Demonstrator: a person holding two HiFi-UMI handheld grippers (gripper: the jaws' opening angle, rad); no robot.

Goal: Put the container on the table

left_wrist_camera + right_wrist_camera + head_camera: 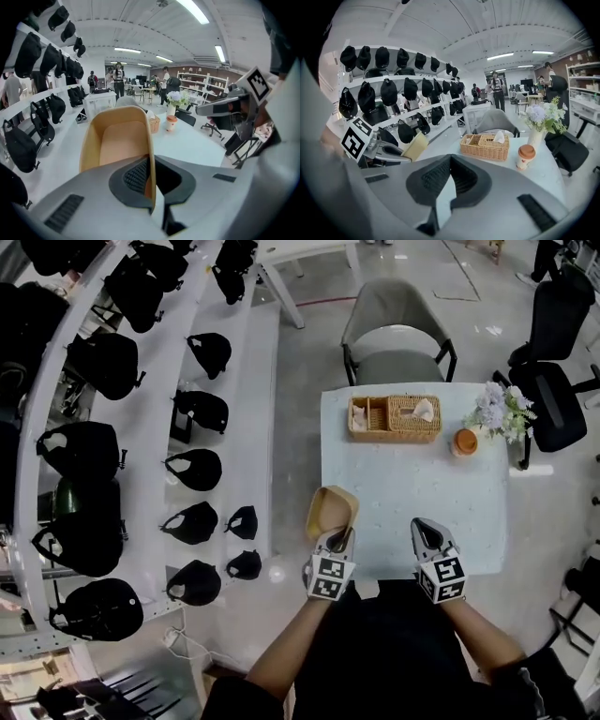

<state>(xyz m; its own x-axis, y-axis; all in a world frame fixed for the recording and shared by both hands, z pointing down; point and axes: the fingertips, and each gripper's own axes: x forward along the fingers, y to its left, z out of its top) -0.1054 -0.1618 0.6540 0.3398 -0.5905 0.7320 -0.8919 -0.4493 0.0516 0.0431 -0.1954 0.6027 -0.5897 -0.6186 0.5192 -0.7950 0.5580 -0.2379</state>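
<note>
Left gripper clamped on the container wall. It is best set down level on the table (farther from the near-left edge). Right gripper closed, empty.

from head height we look steeply down on the whole table. both gripper views sit low by its near edge, facing its far edge; all three share the basket there.
</note>
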